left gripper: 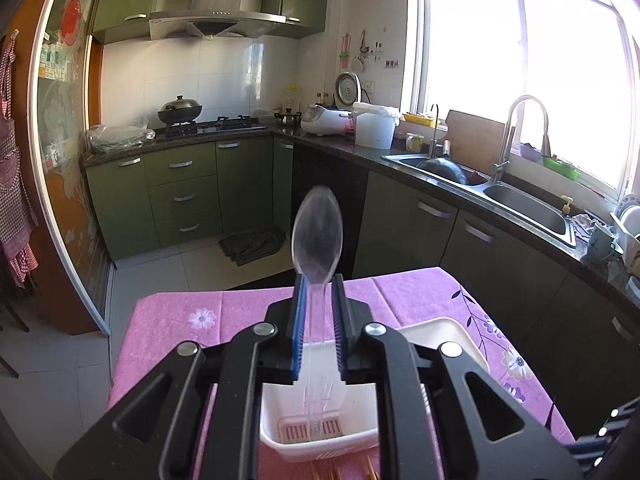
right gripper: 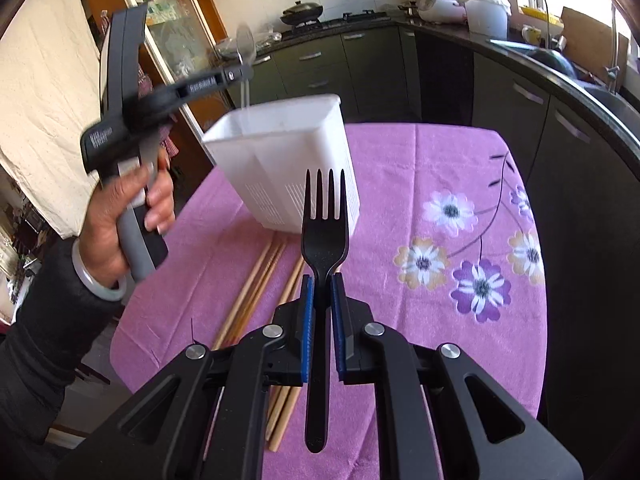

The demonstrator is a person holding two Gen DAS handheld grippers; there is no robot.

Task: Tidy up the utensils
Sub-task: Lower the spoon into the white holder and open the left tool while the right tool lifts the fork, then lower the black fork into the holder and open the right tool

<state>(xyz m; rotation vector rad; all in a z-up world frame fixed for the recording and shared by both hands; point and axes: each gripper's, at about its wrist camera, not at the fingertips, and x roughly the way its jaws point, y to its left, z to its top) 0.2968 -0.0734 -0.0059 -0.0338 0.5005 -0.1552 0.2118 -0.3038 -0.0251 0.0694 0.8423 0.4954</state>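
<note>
My left gripper [left gripper: 318,280] is shut on a clear plastic spoon [left gripper: 316,236], bowl up, handle hanging down into the white utensil holder [left gripper: 280,436] below. In the right wrist view the left gripper [right gripper: 240,74] holds the clear spoon [right gripper: 245,46] above the holder's [right gripper: 280,160] back left corner. My right gripper [right gripper: 320,280] is shut on a black plastic fork [right gripper: 324,236], tines pointing up, in front of the holder. Several wooden chopsticks [right gripper: 256,284] lie on the purple tablecloth [right gripper: 420,280] in front of the holder.
The small table with flowered purple cloth [left gripper: 200,316] stands in a kitchen. A dark counter with a double sink [left gripper: 520,200] runs along the right. Green cabinets and a stove with a wok [left gripper: 180,110] are at the back. A dark mat [left gripper: 256,244] lies on the floor.
</note>
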